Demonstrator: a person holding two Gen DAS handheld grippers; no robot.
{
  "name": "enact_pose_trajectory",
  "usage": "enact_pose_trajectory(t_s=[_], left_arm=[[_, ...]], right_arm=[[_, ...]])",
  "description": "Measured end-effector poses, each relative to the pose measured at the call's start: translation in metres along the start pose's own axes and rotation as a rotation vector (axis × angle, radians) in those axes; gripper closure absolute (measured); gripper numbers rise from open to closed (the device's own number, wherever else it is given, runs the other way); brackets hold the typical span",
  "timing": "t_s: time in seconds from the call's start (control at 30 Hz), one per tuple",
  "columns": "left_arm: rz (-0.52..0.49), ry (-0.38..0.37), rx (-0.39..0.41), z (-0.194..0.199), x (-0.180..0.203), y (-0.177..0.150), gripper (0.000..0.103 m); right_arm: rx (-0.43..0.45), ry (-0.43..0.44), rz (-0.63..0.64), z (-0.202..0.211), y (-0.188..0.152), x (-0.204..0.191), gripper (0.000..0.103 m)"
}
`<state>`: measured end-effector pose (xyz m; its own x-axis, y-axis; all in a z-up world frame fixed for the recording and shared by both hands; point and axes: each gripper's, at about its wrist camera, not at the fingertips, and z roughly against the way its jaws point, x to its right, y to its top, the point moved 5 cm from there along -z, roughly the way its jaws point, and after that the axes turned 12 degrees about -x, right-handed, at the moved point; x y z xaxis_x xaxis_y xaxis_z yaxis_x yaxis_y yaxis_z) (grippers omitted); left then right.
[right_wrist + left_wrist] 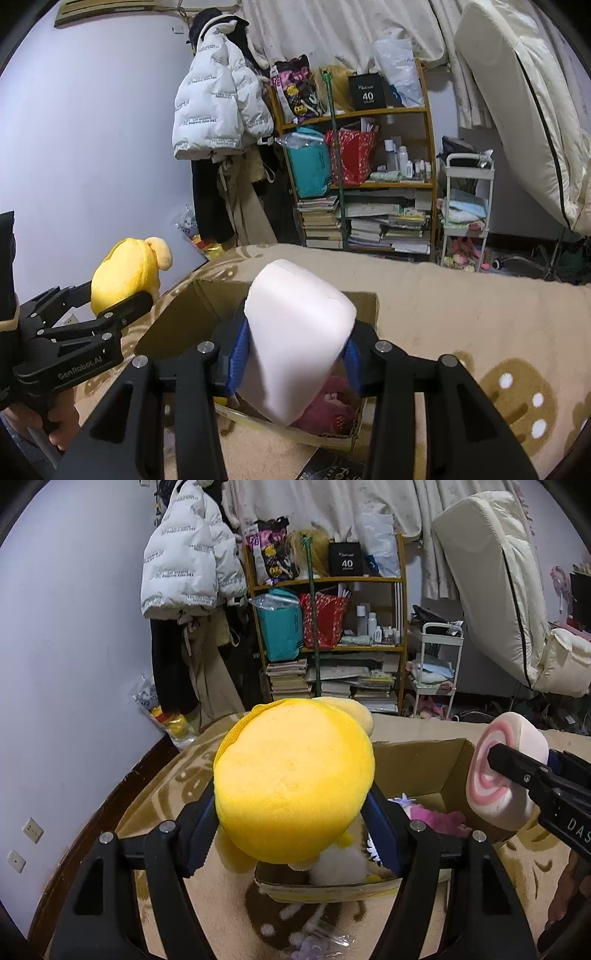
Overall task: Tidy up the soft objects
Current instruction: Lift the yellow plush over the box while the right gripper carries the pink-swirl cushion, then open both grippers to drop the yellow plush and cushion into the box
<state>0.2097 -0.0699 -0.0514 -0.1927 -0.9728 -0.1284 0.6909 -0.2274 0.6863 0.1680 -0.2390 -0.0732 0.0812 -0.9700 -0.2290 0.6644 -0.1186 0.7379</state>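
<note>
Left gripper (291, 834) clamped on a yellow plush toy (295, 779), held above the near edge of an open cardboard box (417, 768) on a beige blanket (461, 314). Right gripper (295, 354) clenched around a pink swirl cushion (295, 332), raised over the same box, pink plush (332, 410) inside.

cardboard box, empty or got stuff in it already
Not empty: the open cardboard box already holds a pink plush, and a white fluffy toy shows at its near edge.
</note>
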Motion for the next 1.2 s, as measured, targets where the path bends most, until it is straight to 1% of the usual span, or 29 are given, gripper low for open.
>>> enact_pose_trajectory(t_s=[0.2,0.57,0.77,0.93,1.1,1.2], left_arm=[[-0.002,0.007,-0.036,-0.010,-0.001,-0.002,0.031],[-0.017,0.012,-0.073,-0.019,0.000,-0.008,0.031],[-0.012,-0.005,-0.086,-0.023,0.000,-0.011,0.028],[-0.026,0.000,-0.092,-0.026,0.002,-0.013,0.027],[-0.025,-0.011,-0.097,-0.027,0.003,-0.012,0.026],[-0.009,-0.022,-0.098,-0.027,0.001,-0.012,0.026]], right_arm=[[-0.016,0.005,-0.006,-0.009,-0.006,0.003,0.057],[-0.062,0.016,0.035,-0.020,-0.013,-0.005,0.052],[-0.083,0.039,0.014,-0.024,-0.014,-0.002,0.050],[-0.100,0.049,-0.006,-0.028,-0.016,0.002,0.049],[-0.078,0.081,-0.018,-0.028,-0.014,0.003,0.049],[-0.059,0.052,-0.017,-0.028,-0.015,0.004,0.049]])
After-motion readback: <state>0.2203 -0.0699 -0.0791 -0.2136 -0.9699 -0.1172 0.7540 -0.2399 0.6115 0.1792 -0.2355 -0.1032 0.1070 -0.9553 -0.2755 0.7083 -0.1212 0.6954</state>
